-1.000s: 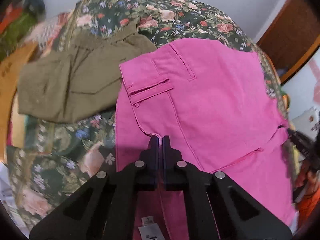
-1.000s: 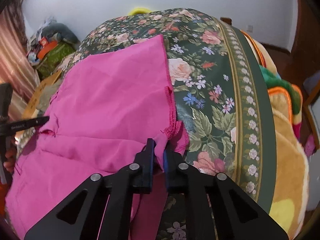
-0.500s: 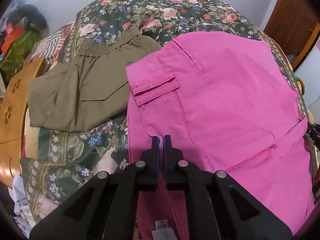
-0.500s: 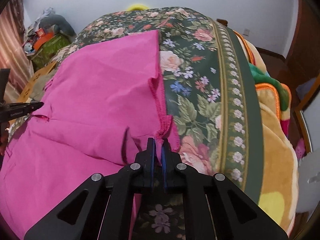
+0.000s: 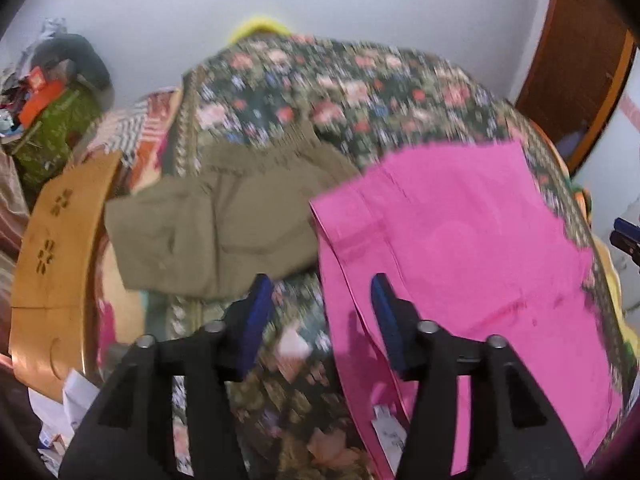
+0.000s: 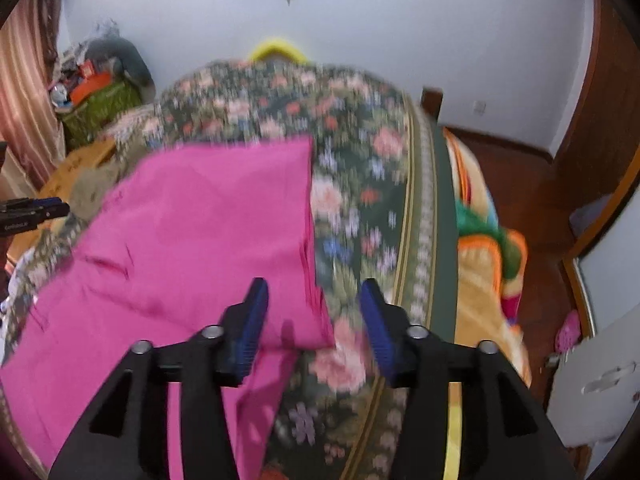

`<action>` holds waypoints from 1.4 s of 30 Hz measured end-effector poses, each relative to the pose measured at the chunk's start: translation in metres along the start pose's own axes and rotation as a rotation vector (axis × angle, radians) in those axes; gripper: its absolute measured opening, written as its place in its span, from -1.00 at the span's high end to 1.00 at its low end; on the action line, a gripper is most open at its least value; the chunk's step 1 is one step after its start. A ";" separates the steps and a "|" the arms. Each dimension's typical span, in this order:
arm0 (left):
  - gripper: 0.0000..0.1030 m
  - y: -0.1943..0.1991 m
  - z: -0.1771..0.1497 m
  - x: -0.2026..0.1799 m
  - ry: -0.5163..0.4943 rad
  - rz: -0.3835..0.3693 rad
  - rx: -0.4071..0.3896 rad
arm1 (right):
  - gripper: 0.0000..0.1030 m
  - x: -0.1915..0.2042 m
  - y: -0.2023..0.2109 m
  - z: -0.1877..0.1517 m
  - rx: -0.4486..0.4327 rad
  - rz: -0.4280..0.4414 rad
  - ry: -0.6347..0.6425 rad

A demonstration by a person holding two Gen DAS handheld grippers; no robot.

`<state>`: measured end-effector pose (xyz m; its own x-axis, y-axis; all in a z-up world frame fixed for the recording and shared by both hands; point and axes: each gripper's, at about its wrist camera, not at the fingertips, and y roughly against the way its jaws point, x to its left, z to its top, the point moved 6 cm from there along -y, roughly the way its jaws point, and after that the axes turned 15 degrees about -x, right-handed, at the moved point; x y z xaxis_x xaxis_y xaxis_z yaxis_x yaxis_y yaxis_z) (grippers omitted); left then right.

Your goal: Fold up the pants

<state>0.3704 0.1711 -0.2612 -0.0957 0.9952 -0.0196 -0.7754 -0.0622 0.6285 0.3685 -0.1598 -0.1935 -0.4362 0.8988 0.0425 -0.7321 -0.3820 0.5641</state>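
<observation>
Currently, left wrist view: left tool [image 5: 320,316] has its fingers spread wide apart, nothing between them, hovering above the bed. Pink pants [image 5: 448,264] lie flat on the floral bedspread [image 5: 320,92], right of centre. Their left edge runs just inside the tool's right finger; their far edge stops short of the bedspread's far side. Olive pants [image 5: 216,232] lie folded just left of the pink ones, nearly touching at the far corner. A strip of bare bedspread shows between the fingers. Wooden footboard [image 5: 52,264] bounds the left side. Frame is motion-blurred.

Right wrist view: right tool [image 6: 312,320] is likewise spread wide, holding nothing. The pants' right edge [image 6: 310,216] runs straight down between the fingers, with the near corner of the top layer just inside the left finger. Right of that edge there is open bedspread up to its striped border [image 6: 424,216], then an orange blanket [image 6: 480,280] over the side. A green box [image 6: 100,108] in the far left corner holds mixed clutter, too blurred to identify. The left tool's tip [image 6: 36,210] shows at the left frame edge.
</observation>
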 end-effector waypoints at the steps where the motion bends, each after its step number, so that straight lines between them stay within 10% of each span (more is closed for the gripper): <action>1: -0.03 -0.003 0.005 0.003 0.006 0.002 -0.007 | 0.10 0.001 -0.002 0.007 -0.014 0.007 -0.004; 6: -0.35 -0.032 0.019 0.009 0.040 -0.008 0.002 | 0.09 0.007 -0.032 0.032 -0.035 0.037 -0.042; 27: -0.36 -0.132 -0.003 0.012 0.175 -0.091 0.145 | 0.04 0.018 -0.180 0.047 0.081 0.093 -0.002; 34: 0.46 -0.134 -0.004 -0.002 0.215 -0.213 0.159 | 0.64 0.005 -0.175 0.047 0.028 0.087 -0.038; 42: 0.97 -0.120 0.008 -0.021 0.023 -0.081 0.120 | 0.95 0.010 -0.160 0.058 -0.010 0.077 -0.027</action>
<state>0.4708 0.1586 -0.3300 -0.0513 0.9945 -0.0909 -0.7011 0.0290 0.7124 0.5111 -0.0774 -0.2356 -0.4771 0.8722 0.1076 -0.7023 -0.4520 0.5500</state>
